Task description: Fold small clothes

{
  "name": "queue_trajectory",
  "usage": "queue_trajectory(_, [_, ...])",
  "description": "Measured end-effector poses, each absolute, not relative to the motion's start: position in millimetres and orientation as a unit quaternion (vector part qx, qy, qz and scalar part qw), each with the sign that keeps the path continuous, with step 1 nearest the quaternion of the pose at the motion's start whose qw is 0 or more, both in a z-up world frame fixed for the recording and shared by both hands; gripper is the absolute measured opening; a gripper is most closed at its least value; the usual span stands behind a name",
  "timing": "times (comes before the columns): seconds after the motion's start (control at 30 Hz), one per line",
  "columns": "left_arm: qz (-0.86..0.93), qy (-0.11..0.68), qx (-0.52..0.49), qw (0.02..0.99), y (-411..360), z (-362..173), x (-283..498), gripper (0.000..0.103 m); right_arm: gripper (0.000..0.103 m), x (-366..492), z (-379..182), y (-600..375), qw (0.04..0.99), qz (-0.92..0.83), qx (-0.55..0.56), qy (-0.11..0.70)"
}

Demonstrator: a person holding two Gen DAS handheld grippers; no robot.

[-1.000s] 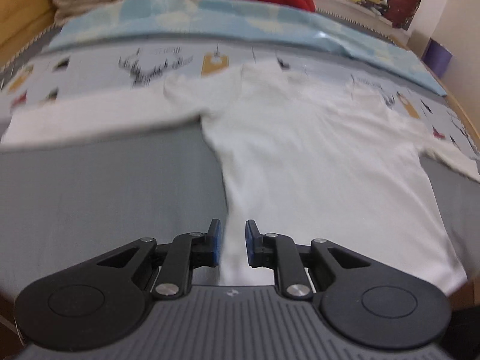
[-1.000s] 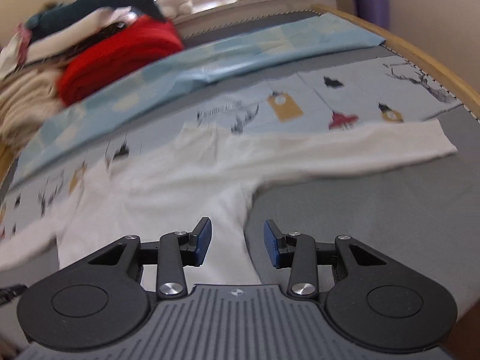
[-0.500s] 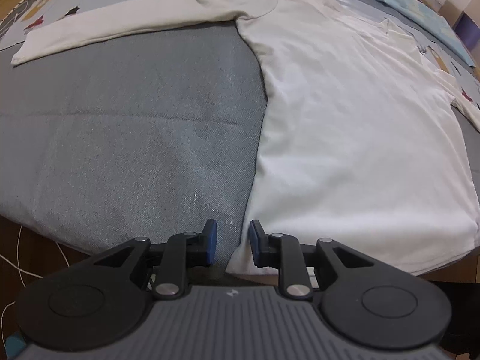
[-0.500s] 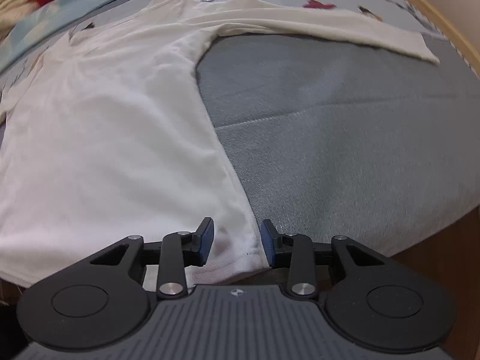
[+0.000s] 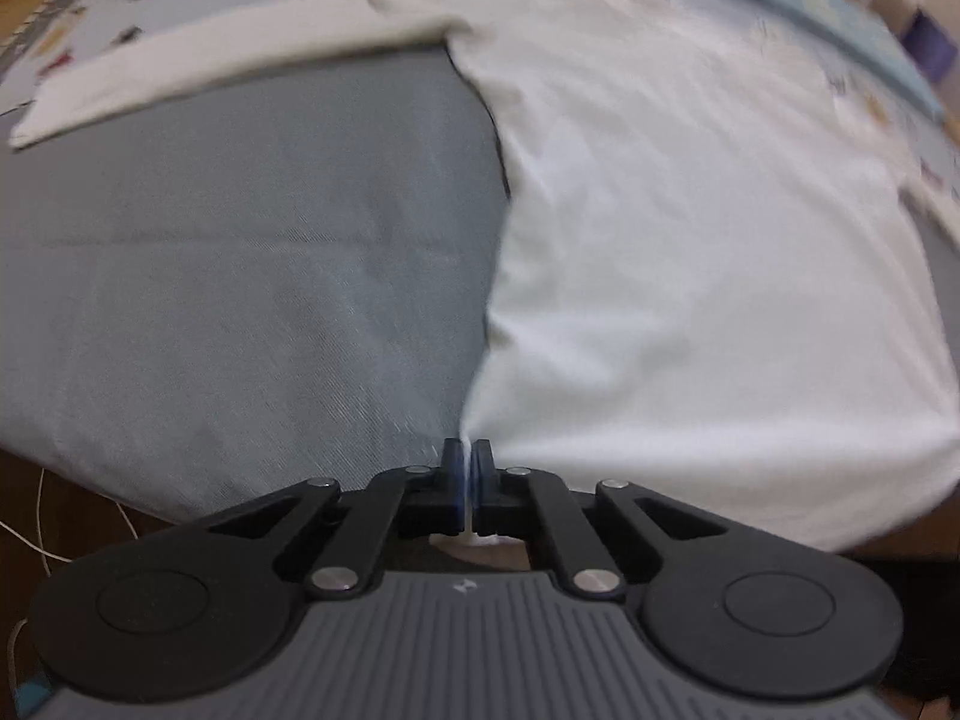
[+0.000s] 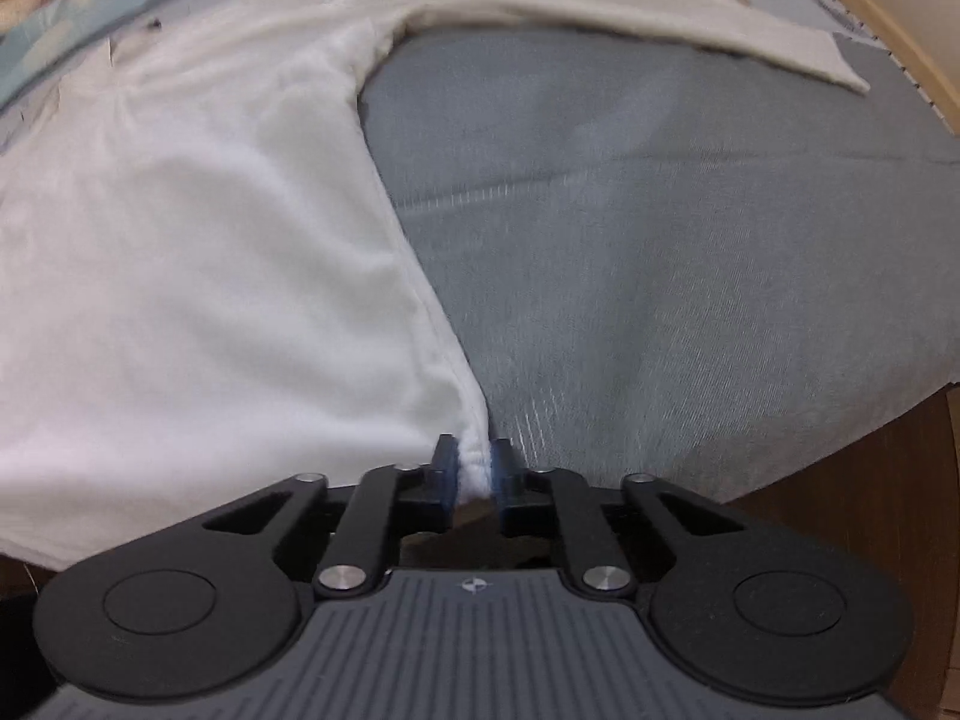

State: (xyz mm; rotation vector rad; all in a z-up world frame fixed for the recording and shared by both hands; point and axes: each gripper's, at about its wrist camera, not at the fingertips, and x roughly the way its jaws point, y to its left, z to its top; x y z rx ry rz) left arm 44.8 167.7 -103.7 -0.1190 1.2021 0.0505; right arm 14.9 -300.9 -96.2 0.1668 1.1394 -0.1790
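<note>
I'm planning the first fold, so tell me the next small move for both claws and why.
Probably lift both hem corners together and carry them toward the collar. The left claw and right claw are each shut on a bottom corner of the white shirt, which lies flat on the grey bed with its sleeves spread, so the hem is ready to be folded up.
</note>
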Motion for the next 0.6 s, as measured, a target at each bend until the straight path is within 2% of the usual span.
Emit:
queue_trajectory(0.1, [0.048,0.580,-0.071,0.810,178,-105,43,0.000,0.009,10,-78,-308,0.855,-0.093,0.097,0.500])
queue_trajectory(0.2, [0.085,0.622,-0.009,0.779,172,-126,44,0.000,0.009,13,-94,-317,0.827,-0.131,0.090,0.539])
queue_trajectory(0.27, [0.081,0.612,-0.002,0.786,168,-122,45,0.000,0.009,13,-101,-316,0.818,-0.136,0.076,0.553])
queue_trajectory(0.33, [0.066,0.574,-0.036,0.815,171,-105,45,0.002,0.010,15,-100,-311,0.821,-0.135,0.074,0.551])
queue_trajectory(0.43, [0.029,0.536,-0.053,0.842,165,-88,48,0.003,0.016,14,-88,-306,0.837,-0.152,0.062,0.522])
queue_trajectory(0.5, [0.010,0.534,-0.056,0.843,158,-89,50,0.003,0.023,15,-78,-301,0.853,-0.153,0.048,0.497])
queue_trajectory(0.6, [-0.009,0.549,-0.060,0.834,149,-97,54,0.004,0.023,15,-72,-293,0.865,-0.122,0.041,0.485])
